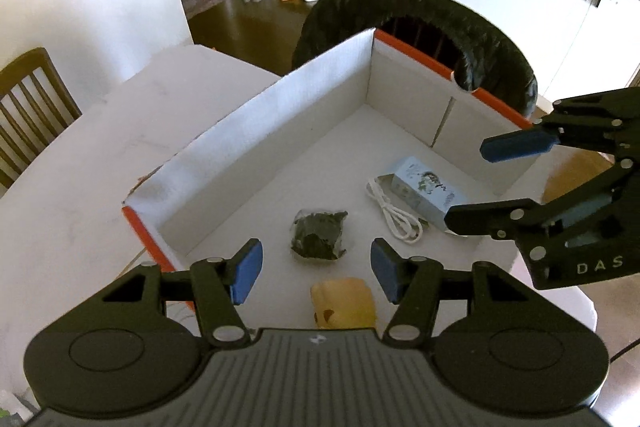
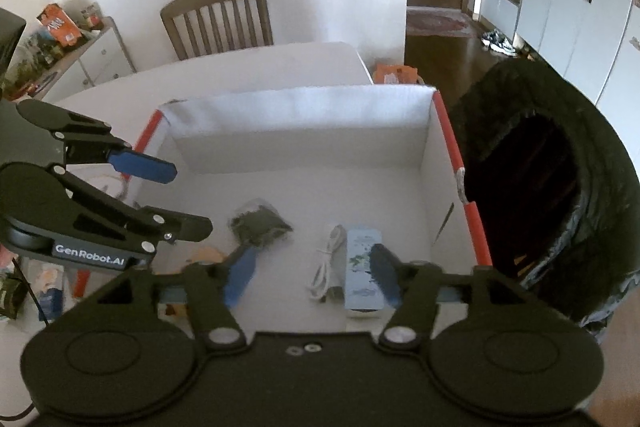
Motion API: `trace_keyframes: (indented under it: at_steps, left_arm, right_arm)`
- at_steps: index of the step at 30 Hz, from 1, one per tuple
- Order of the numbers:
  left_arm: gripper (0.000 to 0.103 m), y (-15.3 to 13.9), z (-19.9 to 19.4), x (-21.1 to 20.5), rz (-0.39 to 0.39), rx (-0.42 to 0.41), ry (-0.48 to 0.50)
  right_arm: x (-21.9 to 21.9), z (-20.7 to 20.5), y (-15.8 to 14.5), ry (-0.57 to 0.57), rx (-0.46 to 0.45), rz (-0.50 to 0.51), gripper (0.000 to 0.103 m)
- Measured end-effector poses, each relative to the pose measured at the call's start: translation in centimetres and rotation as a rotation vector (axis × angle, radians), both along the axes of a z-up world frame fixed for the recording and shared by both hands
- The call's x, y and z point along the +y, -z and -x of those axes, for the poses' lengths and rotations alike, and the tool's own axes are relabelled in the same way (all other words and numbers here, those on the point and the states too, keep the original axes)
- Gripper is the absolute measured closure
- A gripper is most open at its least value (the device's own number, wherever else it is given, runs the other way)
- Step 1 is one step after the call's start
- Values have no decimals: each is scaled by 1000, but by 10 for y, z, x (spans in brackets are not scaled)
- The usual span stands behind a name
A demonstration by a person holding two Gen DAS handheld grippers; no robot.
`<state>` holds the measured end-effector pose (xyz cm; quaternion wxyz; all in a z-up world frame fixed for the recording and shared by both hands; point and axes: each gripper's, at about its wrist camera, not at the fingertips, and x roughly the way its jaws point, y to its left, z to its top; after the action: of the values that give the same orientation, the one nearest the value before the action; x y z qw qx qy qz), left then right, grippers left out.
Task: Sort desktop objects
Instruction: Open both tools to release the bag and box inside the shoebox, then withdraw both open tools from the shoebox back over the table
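Yellow obj [image 1: 344, 303] half-hidden under left gripper [image 1: 316, 273], maybe toy; both fingers open, empty; right gripper [image 2: 310, 273].

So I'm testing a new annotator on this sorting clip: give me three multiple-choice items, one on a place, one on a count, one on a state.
1. Where does the white cable lie?
A. on the table outside the box
B. in the box beside the light blue carton
C. on the chair

2. How many things lie on the box floor?
A. two
B. four
C. six

3. How does the left gripper stand?
A. open and empty
B. shut on the cable
C. shut on the dark packet

Key: 1 B, it is coiled against the light blue carton inside the cardboard box. 2 B, cable, carton, dark packet, yellow object. 3 A, nothing sits between its blue pads.
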<state>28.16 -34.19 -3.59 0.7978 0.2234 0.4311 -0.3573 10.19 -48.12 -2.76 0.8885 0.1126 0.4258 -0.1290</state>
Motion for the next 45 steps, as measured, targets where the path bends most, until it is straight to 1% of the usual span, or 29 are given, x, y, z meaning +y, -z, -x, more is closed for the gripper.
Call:
trace_keyframes:
  at_steps: [3,8,11,14,19,21,31,36,43,44,45]
  left_arm:
    - [44,-7,7,9,18,-8,-3]
    - [44,-17,20,24,58,-8,0]
    - [44,-21,27,31,67,-19,2]
    - [37,-26,34,39,85,-34,-6]
    - [36,-33,42,54,118,-43,-18]
    - [32,-35,44,59,129,-44,-24]
    - [27,-36,61,83,158,-56,-17]
    - [21,-34,69,100,172,-48,-25]
    - [18,-33,80,127,194,-61,-45]
    - [16,-33,82,131,197,-63,-50]
    - [13,-33,84,136,200,-65,-57]
  right_arm:
    - [8,3,-7,-11,-15,11,38]
    - [19,9,-14,-11,-40,13,33]
    - [25,11,-17,-12,-54,12,30]
    - [30,15,-21,-8,-79,1,25]
    - [39,20,-26,13,-111,-7,21]
    - [43,22,-28,19,-119,-8,20]
    - [69,27,-30,24,-134,10,17]
    - [82,29,-32,33,-143,18,17]
    - [104,31,-34,45,-160,10,16]
    - [108,31,-34,46,-162,13,16]
    - [112,31,-34,48,-163,14,16]
